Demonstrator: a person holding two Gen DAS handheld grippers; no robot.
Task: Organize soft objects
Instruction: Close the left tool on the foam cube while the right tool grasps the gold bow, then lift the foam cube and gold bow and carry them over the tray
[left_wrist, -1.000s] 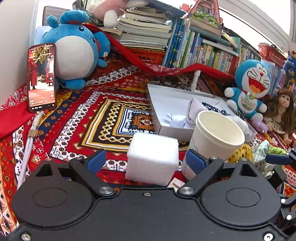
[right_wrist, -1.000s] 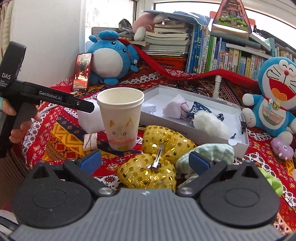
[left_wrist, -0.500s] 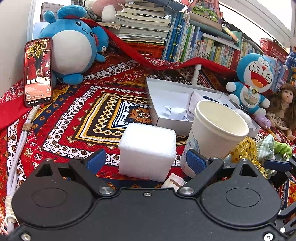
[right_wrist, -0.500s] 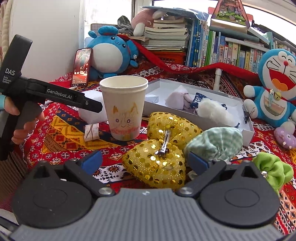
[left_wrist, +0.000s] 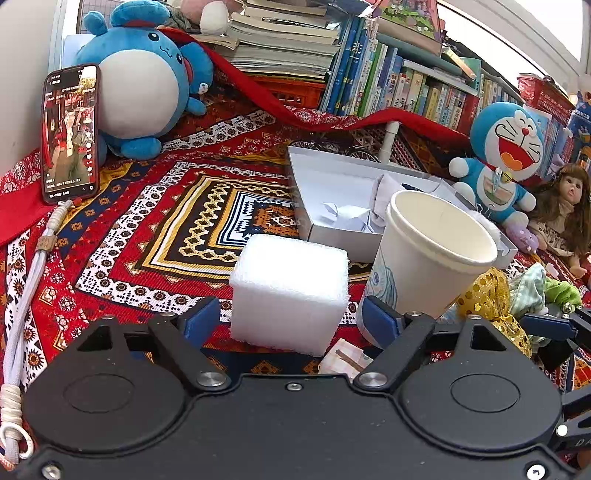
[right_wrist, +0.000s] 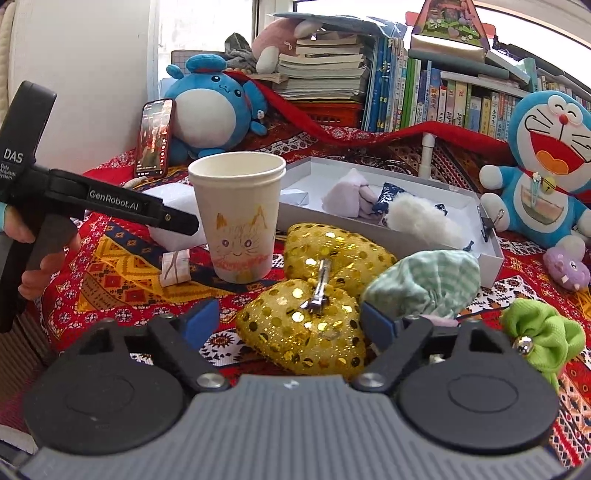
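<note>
**A:** How far along does the sorting look?

**B:** Partly done, I'd judge. The white box (right_wrist: 491, 258), ahead of the right gripper (right_wrist: 290, 319) and a little to its right, already holds a pale folded cloth (right_wrist: 347, 197), a dark patterned piece (right_wrist: 388, 192) and a white fluffy ball (right_wrist: 417, 219). Some folded white paper (left_wrist: 347, 216) lies in its near-left corner.

**A:** And what is left out?

**B:** Several pieces are on the patterned cloth (left_wrist: 184, 229). The gold sequin bow (right_wrist: 314, 295) lies right between the right gripper's fingers. The green checked pouch (right_wrist: 421, 284) is just beyond its right finger, and a lime green scrunchie (right_wrist: 543, 332) lies further right. The white foam cube (left_wrist: 290, 291) sits between the fingers of the left gripper (left_wrist: 291, 319).

**A:** Is either gripper holding anything?

**B:** Not yet. Both sets of jaws are closing. The right blue pads are near the bow's sides, but I see no squeeze on it. The left pads stand apart from the cube, with a gap on each side.

**A:** And the cup?

**B:** The paper cup (right_wrist: 238, 218) stands upright just ahead and left of the right gripper. Its inside looks empty as far as the left view shows. A small wrapped packet (right_wrist: 175, 267) lies beside it.
</note>
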